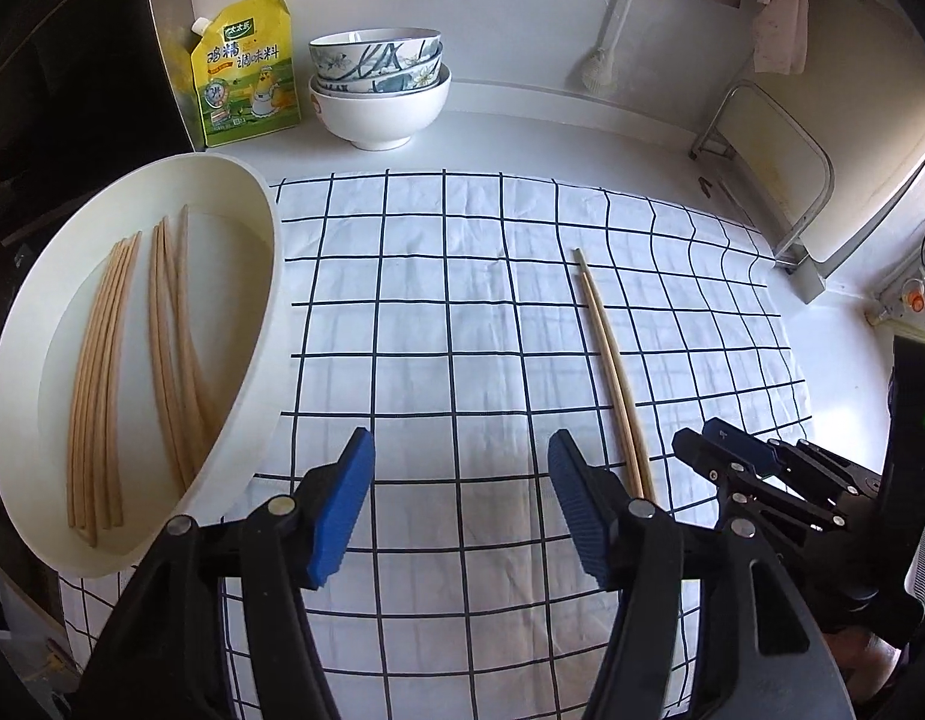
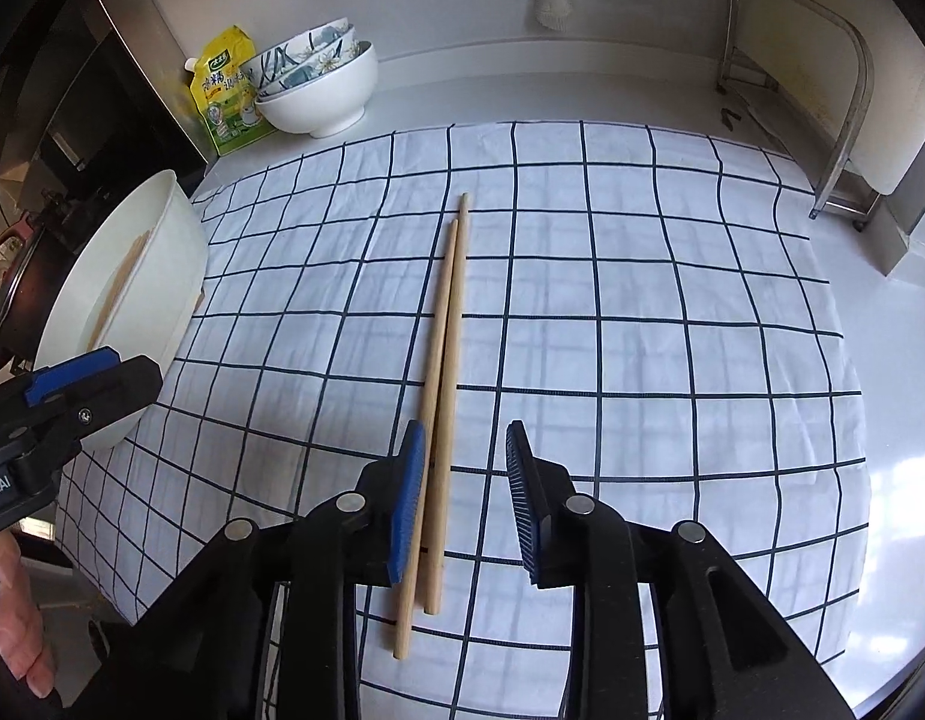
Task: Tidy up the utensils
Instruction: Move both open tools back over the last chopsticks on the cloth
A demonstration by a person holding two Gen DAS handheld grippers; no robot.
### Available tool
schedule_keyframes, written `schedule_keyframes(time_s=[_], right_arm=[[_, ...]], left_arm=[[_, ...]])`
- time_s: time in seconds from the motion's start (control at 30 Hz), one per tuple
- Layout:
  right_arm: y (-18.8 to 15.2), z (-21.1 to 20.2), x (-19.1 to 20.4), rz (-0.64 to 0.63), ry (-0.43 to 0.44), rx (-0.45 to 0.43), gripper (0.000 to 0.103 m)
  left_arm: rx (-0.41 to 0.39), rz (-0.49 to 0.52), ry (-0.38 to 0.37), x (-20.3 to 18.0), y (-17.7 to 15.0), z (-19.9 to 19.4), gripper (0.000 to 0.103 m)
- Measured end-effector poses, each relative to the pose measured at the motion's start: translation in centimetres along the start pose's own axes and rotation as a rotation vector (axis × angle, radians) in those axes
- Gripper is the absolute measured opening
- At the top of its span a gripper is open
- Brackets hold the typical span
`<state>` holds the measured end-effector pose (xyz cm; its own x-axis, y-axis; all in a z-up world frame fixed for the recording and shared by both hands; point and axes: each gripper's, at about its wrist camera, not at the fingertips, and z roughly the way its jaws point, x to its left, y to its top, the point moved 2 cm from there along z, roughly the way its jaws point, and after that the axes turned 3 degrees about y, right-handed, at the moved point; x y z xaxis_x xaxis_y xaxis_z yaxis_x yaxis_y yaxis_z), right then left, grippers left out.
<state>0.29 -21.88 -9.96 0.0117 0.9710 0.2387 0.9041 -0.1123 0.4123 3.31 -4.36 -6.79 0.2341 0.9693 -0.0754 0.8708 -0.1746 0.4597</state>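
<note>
A: In the left wrist view, what do you see?

B: The left gripper (image 1: 459, 498) hangs over the checked cloth (image 1: 438, 312) with its blue pads wide apart and nothing between them. A white oval tray (image 1: 270, 276) sits on the cloth's left edge, and several wooden chopsticks (image 1: 96, 390) lie lengthwise inside it.

A: And the loose pair?

B: Two chopsticks (image 1: 609, 360) lie together on the cloth, right of its middle, their near ends just beside the left gripper's right pad. The right gripper (image 1: 756, 468) shows at the right edge of that view, close to those ends.

A: Anything behind?

B: At the counter's back left, a yellow seasoning pouch (image 1: 246, 72) stands beside stacked bowls (image 1: 378, 87), patterned ones nested in a plain white one.

A: Now the right wrist view.

B: The right gripper (image 2: 465, 498) is narrowly parted, straddling the chopstick pair (image 2: 444, 360); the sticks run up against its left pad, while the right pad stands clear of them. The pair points toward the cloth's far edge, near ends staggered. The left gripper (image 2: 72, 384) is at the left, in front of the tray (image 2: 180, 276), with a hand (image 2: 18, 624) below it.
</note>
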Motion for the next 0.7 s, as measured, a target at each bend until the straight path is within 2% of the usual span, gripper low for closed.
schedule_keyframes(time_s=[0.6, 0.7], right_arm=[[-0.7, 2.9, 0.4, -0.071, -0.021, -0.005, 0.027], [-0.7, 2.8, 0.7, -0.087, -0.013, -0.01, 0.021]], left_arm=[[0.056, -0.021, 0.029, -0.2, -0.9, 2.7, 0.06], [0.06, -0.02, 0.025, -0.4, -1.0, 3.0, 0.06]])
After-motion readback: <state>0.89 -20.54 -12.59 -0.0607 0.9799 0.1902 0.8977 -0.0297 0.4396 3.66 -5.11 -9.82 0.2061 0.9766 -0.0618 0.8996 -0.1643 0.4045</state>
